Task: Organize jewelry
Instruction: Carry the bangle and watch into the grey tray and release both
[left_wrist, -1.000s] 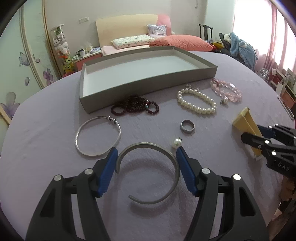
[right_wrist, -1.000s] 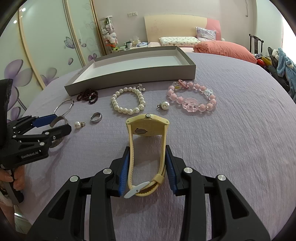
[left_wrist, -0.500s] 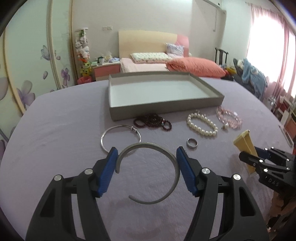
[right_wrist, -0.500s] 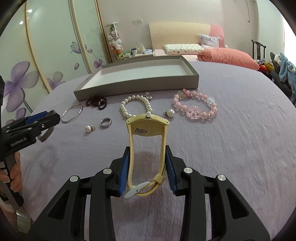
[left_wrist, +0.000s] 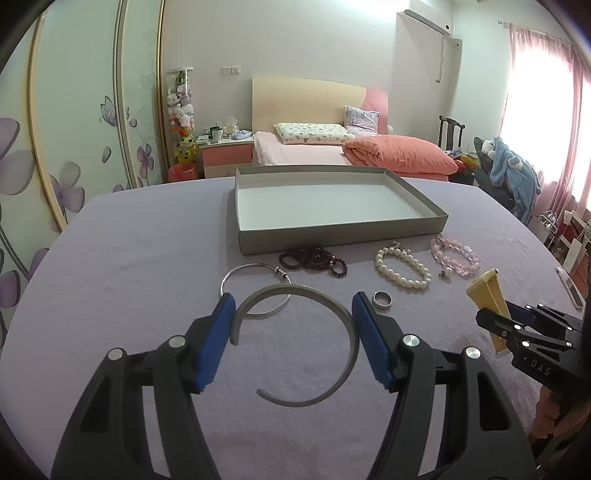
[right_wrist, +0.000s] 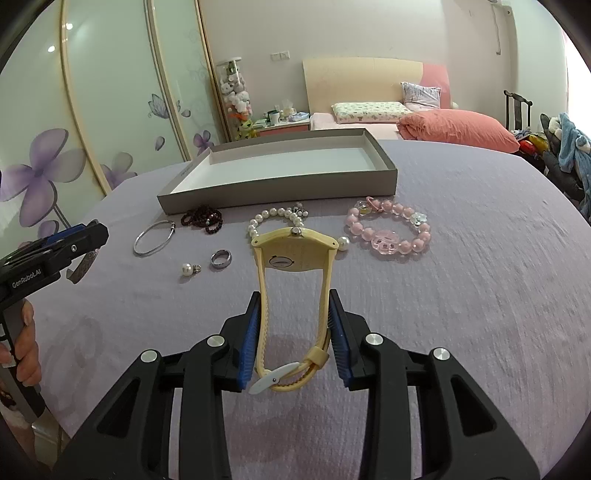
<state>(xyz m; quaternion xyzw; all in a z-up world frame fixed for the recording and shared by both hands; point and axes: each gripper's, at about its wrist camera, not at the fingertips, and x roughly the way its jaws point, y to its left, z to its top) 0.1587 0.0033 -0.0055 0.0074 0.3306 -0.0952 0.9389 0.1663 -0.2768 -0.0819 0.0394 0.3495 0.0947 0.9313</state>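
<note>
My left gripper is shut on an open silver cuff bangle and holds it above the purple tablecloth. My right gripper is shut on a cream-yellow watch by its strap, also lifted. The grey tray stands empty at the back. In front of it lie a dark red bead bracelet, a thin silver bangle, a pearl bracelet, a pink bead bracelet, a silver ring and a loose pearl.
The round table carries a purple cloth and its edge curves down on the right. A second pearl lies by the watch face. A bed and wardrobe doors stand behind the table.
Both grippers have risen and tilted up with their loads; the tray and jewelry now look farther away. Both grips are unchanged.
</note>
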